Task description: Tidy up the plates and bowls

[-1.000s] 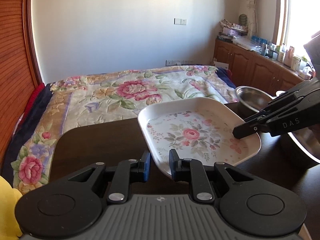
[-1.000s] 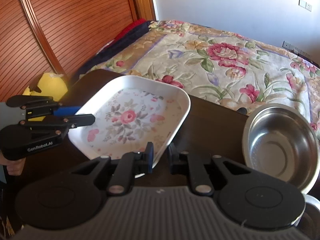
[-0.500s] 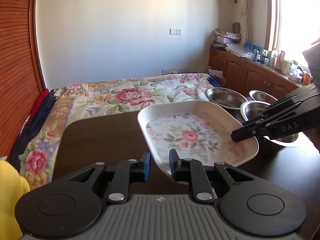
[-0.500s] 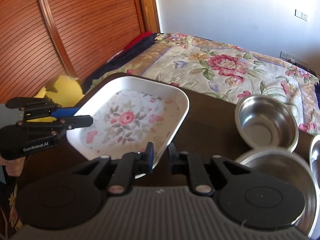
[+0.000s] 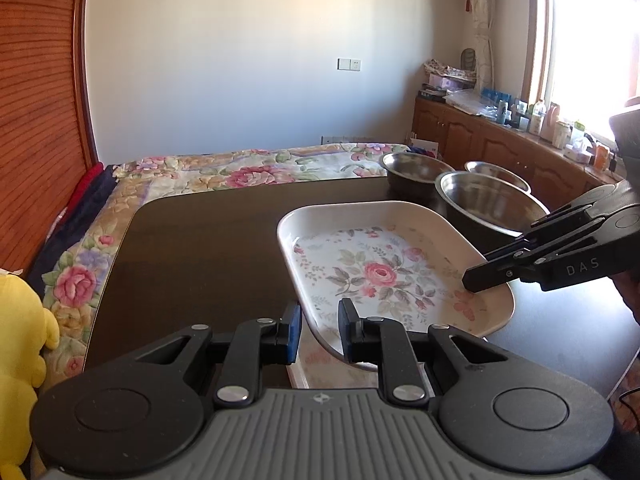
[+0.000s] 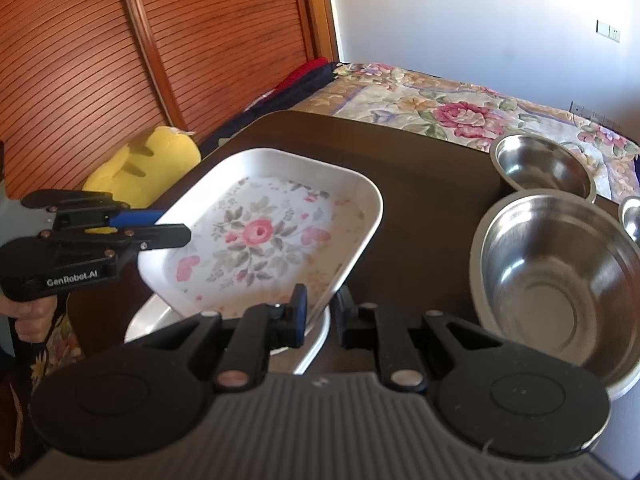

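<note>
Above the table point(image 5: 200, 248), left gripper point(image 5: 319, 334) and right gripper point(image 6: 321, 316) each clamp the floral plate's point(image 5: 384, 276) rim; steel bowls point(image 6: 556, 276) at 2 o'clock.

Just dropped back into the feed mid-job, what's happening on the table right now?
A person holds the floral tray with both grippers: the left gripper is shut on one rim, the right gripper on the opposite rim. The tray is lifted above the dark table, over a second white tray below it. Three steel bowls sit on the table to the right, apart from the tray. A yellow plush toy lies beside the table.
</note>
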### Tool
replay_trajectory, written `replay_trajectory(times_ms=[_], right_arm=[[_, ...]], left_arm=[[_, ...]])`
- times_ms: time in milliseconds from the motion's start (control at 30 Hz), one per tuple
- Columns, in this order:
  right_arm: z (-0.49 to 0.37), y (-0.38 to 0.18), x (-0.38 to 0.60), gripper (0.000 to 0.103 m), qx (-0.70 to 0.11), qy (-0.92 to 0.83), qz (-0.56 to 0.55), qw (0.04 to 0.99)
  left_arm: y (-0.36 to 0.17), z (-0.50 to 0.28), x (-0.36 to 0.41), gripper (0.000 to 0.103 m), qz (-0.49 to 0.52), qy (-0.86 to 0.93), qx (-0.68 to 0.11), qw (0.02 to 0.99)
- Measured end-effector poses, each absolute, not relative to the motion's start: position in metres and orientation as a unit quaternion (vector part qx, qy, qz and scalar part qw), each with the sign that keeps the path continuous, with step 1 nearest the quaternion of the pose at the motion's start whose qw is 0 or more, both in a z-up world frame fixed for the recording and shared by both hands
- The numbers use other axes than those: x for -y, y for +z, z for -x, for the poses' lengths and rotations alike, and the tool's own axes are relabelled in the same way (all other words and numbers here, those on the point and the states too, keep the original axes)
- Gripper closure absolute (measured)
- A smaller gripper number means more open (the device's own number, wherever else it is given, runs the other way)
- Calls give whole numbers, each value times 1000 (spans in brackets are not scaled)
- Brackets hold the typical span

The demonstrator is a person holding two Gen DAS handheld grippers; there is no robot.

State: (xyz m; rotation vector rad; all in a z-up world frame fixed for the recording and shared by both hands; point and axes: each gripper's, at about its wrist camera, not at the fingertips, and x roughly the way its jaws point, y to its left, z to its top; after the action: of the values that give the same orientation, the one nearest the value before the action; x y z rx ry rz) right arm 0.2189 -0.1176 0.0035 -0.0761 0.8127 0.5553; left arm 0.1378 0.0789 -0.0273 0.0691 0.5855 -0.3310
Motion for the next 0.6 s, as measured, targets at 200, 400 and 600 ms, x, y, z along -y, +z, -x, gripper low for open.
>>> replay_trajectory(times_ms=[200, 400, 600], right_arm=[[-191, -4, 114, 86, -383, 269, 42, 883], [-175, -10, 113, 86, -378, 271, 34, 884], [-168, -11, 112, 86, -360, 262, 39, 894]], left_arm=[[-36, -119, -82, 82, -28, -159, -291, 943], [-42, -110, -82, 82, -27, -156, -294, 943], [-48, -107, -86, 82, -16, -155, -293, 943]])
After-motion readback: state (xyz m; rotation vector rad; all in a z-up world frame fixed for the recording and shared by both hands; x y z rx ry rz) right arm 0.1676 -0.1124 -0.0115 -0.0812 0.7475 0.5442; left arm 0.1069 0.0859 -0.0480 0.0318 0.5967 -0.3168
